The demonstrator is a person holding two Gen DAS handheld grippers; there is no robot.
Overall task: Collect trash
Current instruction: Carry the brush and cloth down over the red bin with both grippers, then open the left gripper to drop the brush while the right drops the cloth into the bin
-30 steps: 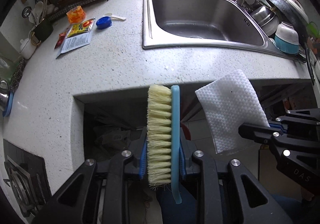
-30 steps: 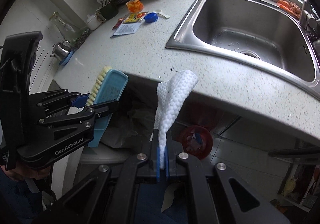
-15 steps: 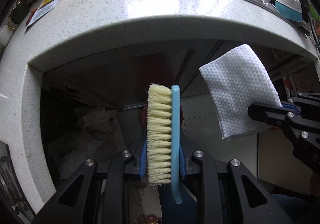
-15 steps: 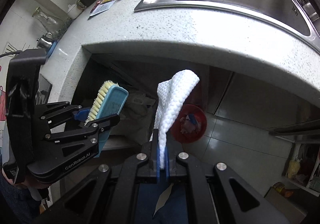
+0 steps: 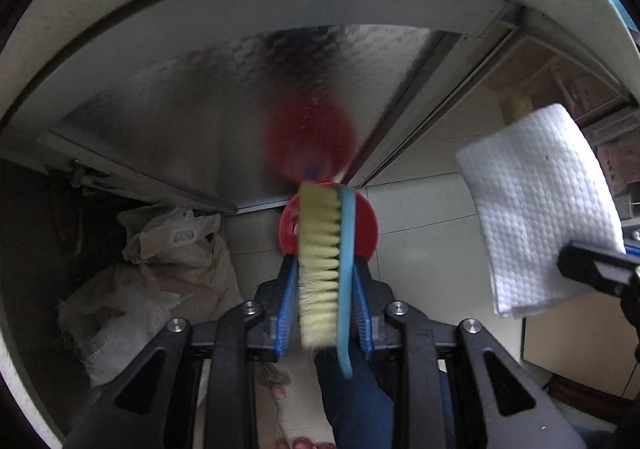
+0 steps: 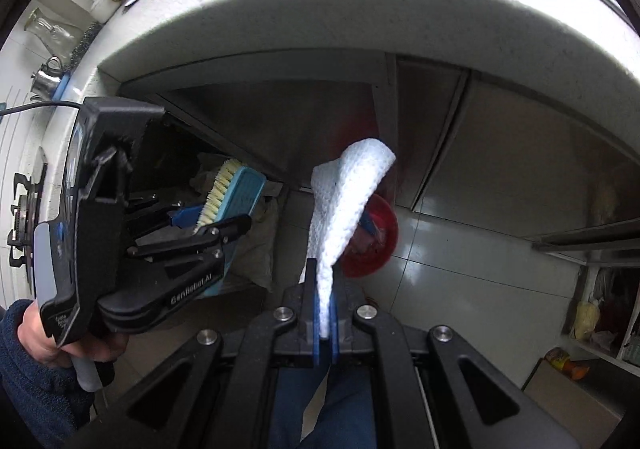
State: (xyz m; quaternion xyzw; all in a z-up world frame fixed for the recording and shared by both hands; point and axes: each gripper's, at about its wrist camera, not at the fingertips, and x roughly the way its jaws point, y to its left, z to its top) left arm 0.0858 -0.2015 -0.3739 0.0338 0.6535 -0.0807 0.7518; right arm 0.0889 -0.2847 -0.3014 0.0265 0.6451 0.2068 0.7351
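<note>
A blue scrubbing brush (image 5: 326,269) with pale bristles stands between the fingers of my left gripper (image 5: 325,277), which points straight down. Its jaws are opening; the brush is blurred and looks smaller, with slim gaps to the blue pads (image 5: 286,301). Directly below on the floor sits a red trash bin (image 5: 370,227). My right gripper (image 6: 325,289) is shut on a folded white cloth (image 6: 344,205), which stands up in front of the red bin (image 6: 386,241). The right wrist view shows the left gripper (image 6: 224,221) and brush (image 6: 234,193) at the left.
The white speckled countertop edge (image 6: 360,17) arches overhead, with steel cabinet doors (image 5: 224,109) beneath it. Crumpled sacks (image 5: 160,273) lie under the counter at the left. The floor is pale tile (image 6: 460,249). A person's legs (image 5: 352,401) stand below.
Both grippers have dropped from above the counter to below its edge, bringing the red bin closer. The brush now looks blurred and slightly smaller between the left fingers.
</note>
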